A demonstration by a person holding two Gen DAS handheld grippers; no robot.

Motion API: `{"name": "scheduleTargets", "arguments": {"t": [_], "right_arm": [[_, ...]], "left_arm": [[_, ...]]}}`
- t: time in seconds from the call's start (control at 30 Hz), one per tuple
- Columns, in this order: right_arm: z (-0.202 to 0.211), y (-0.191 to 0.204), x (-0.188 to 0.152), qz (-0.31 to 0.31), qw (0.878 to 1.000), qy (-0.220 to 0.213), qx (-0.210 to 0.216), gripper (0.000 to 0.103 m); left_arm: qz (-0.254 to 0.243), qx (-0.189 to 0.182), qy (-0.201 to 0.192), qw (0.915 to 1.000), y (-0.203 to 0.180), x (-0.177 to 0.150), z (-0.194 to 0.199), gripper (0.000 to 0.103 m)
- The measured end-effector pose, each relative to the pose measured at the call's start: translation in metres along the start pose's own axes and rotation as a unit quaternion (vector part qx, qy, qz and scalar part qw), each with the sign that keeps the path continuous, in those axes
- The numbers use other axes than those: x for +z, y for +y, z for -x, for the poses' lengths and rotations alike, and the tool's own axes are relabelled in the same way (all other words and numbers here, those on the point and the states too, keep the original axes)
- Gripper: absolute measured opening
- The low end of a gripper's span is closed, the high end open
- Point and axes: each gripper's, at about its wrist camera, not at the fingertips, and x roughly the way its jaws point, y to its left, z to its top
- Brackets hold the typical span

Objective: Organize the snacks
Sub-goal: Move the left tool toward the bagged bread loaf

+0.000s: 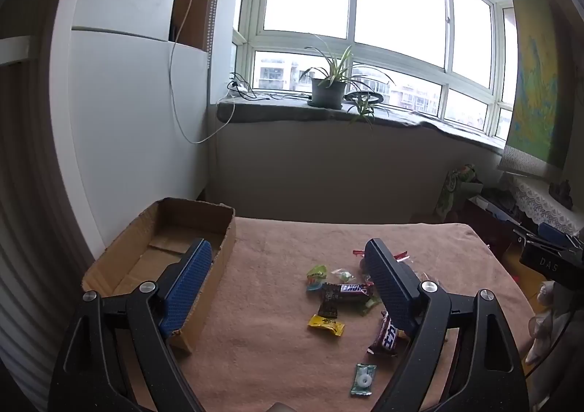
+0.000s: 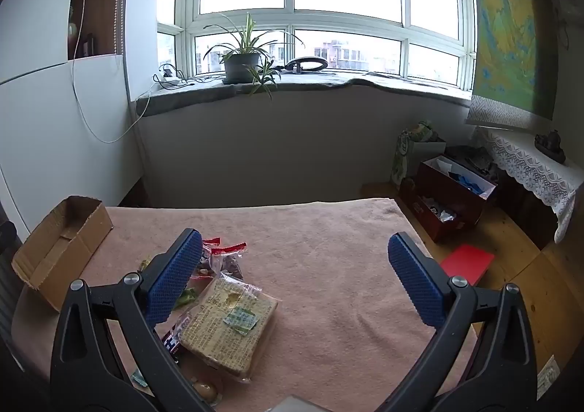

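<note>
Several snacks lie on the pink cloth (image 1: 277, 302): a Snickers bar (image 1: 352, 289), a yellow candy (image 1: 326, 324), a second chocolate bar (image 1: 387, 335) and a green mint packet (image 1: 363, 379). An open, empty cardboard box (image 1: 160, 251) stands at the left. My left gripper (image 1: 288, 251) hovers open above the table, one finger over the box, the other beside the snacks. In the right wrist view, a wrapped block printed like newspaper (image 2: 230, 324) lies by red-sealed bags (image 2: 226, 255); the cardboard box (image 2: 62, 244) is far left. My right gripper (image 2: 295, 247) hangs open, holding nothing.
A windowsill with a potted plant (image 2: 242, 61) and cables runs behind the table. On the floor to the right are dark red boxes (image 2: 449, 200), a red flat item (image 2: 467, 262) and a lace-covered shelf (image 2: 529, 163). The other gripper's body (image 1: 547, 258) shows at the right edge.
</note>
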Motion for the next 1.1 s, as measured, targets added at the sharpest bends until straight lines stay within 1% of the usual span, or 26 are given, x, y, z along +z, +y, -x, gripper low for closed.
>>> {"name": "scheduleTargets", "arguments": {"t": [0.4, 0.5, 0.63, 0.87, 1.1], "right_arm": [[-0.0008, 0.0011, 0.0018, 0.001, 1.0, 0.003, 0.002, 0.103], [-0.002, 0.002, 0.0024, 0.001, 1.0, 0.004, 0.003, 0.103], [-0.0028, 0.0024, 0.0028, 0.003, 1.0, 0.003, 0.003, 0.103], [-0.0036, 0.0028, 0.0015, 0.001, 1.0, 0.004, 0.003, 0.103], [-0.0049, 0.0032, -0.0004, 0.002, 1.0, 0.005, 0.004, 0.103]], "left_arm": [[-0.001, 0.001, -0.002, 1.0, -0.0041, -0.0013, 0.0021, 0.086], [-0.001, 0.001, -0.002, 1.0, -0.0009, 0.0011, 0.0076, 0.086], [-0.002, 0.0, -0.002, 1.0, -0.0049, -0.0019, -0.0003, 0.086], [-0.001, -0.002, -0.006, 1.0, -0.0006, -0.0016, 0.0002, 0.086], [0.002, -0.003, -0.001, 1.0, 0.0007, -0.0017, 0.0003, 0.086]]}}
